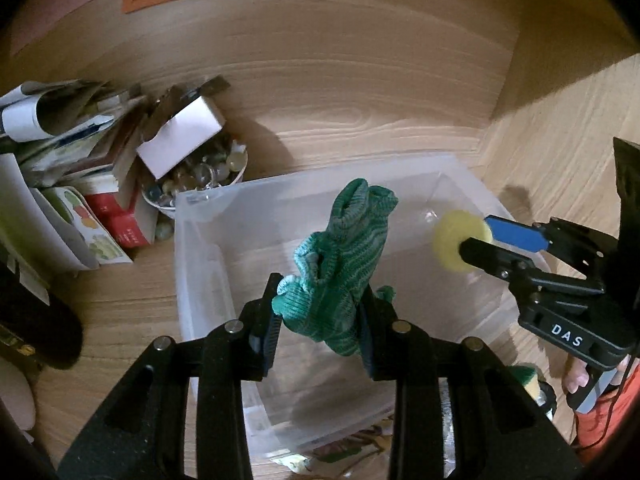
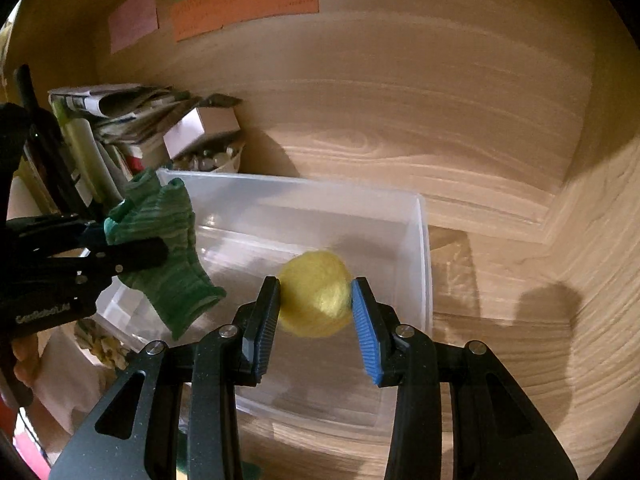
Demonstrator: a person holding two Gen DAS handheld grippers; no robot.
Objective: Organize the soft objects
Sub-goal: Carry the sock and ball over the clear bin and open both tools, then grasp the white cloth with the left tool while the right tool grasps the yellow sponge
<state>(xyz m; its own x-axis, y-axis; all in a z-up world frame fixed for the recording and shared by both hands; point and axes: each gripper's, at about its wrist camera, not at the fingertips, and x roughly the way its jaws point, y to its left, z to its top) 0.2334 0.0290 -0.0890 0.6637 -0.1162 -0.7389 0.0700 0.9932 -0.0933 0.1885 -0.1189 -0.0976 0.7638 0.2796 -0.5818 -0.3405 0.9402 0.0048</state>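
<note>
Left gripper [image 1: 318, 308] jaws clamped on green sock [image 1: 340, 264], right gripper [image 2: 316, 312] jaws pinching yellow ball [image 2: 314, 294] above clear bin [image 2: 424, 240]

Green sock [image 1: 340, 264], yellow ball [image 2: 315, 294] above bin [image 2: 420, 240]

- "DAS" stands in white letters on the black body of the right gripper [image 1: 476, 240], read in the left wrist view.
- White lettering on the left gripper [image 2: 132, 248] body is too blurred to read.
- Writing on the orange note [image 2: 244, 0] cannot be read.
</note>
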